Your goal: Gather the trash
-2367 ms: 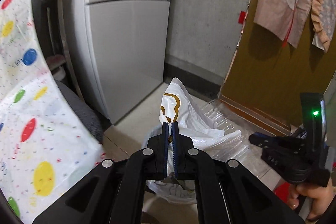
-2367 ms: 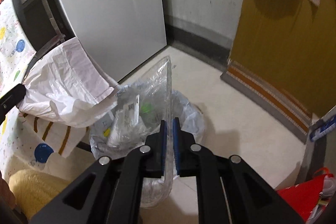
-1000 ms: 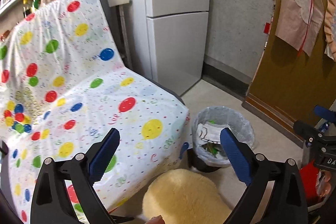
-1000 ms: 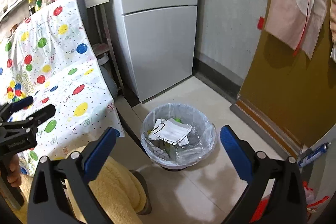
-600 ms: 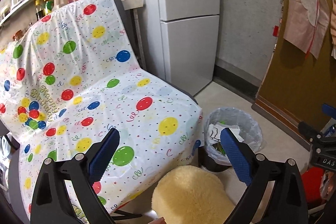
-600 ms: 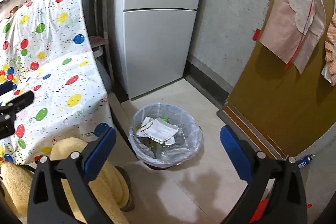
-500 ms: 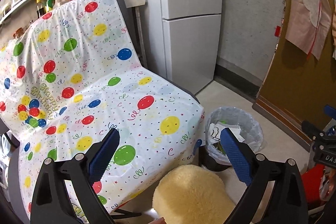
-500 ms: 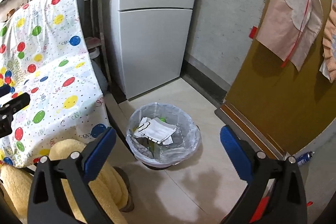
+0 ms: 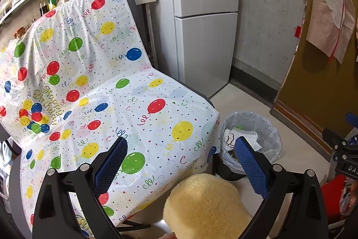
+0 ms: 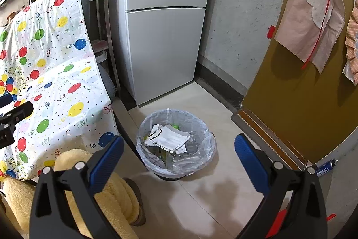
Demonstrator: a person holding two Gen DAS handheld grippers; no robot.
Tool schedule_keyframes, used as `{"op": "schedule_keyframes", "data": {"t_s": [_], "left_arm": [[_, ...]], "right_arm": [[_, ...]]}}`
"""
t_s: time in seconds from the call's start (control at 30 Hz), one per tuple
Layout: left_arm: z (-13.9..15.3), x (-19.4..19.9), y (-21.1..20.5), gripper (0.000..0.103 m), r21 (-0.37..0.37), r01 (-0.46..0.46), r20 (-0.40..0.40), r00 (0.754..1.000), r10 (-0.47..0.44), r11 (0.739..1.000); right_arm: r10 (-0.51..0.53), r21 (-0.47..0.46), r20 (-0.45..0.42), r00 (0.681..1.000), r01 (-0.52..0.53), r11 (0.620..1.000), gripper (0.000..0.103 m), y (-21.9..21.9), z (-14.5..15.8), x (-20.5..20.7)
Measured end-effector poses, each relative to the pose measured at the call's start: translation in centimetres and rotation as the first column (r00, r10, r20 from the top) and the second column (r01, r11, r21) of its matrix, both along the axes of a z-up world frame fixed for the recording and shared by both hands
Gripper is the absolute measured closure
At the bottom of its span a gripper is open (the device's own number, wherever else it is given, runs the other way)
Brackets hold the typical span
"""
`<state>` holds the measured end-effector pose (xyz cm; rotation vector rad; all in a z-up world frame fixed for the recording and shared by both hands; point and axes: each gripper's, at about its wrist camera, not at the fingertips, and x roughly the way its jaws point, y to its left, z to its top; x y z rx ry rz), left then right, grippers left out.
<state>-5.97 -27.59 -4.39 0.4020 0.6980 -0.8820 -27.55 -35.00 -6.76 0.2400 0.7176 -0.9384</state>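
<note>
Well below right gripper (image 10: 179,156), trash bin (image 10: 208,138)

1. My left gripper (image 9: 180,162) was clamped on the white bag 2.4 s ago; now its fingers (image 9: 110,162) stand wide apart, empty.
2. My right gripper (image 10: 179,160) has let go of the clear plastic and gapes too.
3. The white bag (image 10: 166,138) now lies in the lined bin (image 10: 208,138), at 12 o'clock from the right gripper.
4. I have pulled both grippers up and back; the balloon-print cover (image 9: 107,86) now fills the left view.
</note>
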Motion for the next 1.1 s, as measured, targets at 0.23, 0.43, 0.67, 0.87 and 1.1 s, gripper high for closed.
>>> {"op": "schedule_keyframes", "data": {"t_s": [0.23, 0.43, 0.67, 0.87, 1.1], "left_arm": [[0.07, -0.03, 0.03, 0.007, -0.001, 0.0, 0.004, 1.0, 0.0, 1.0], [0.12, 0.0, 0.12, 0.007, -0.004, 0.002, 0.001, 1.0, -0.002, 1.0], [0.13, -0.01, 0.17, 0.007, -0.001, 0.001, 0.0, 1.0, -0.001, 1.0], [0.17, -0.03, 0.19, 0.007, -0.003, 0.0, 0.001, 1.0, 0.0, 1.0], [0.09, 0.04, 0.23, 0.007, 0.001, -0.007, -0.001, 1.0, 0.007, 1.0]], "right_arm": [[-0.007, 0.003, 0.004, 1.0, 0.007, 1.0, 0.006, -0.07, -0.02, -0.12], [-0.008, 0.002, 0.005, 1.0, 0.008, 1.0, 0.006, -0.13, 0.03, -0.16], [-0.006, 0.001, 0.006, 1.0, 0.006, 1.0, 0.006, -0.1, 0.11, -0.1], [-0.005, 0.001, 0.005, 1.0, 0.005, 1.0, 0.006, -0.12, 0.09, -0.03], [-0.007, 0.002, 0.006, 1.0, 0.007, 1.0, 0.006, 0.33, 0.13, 0.14]]}}
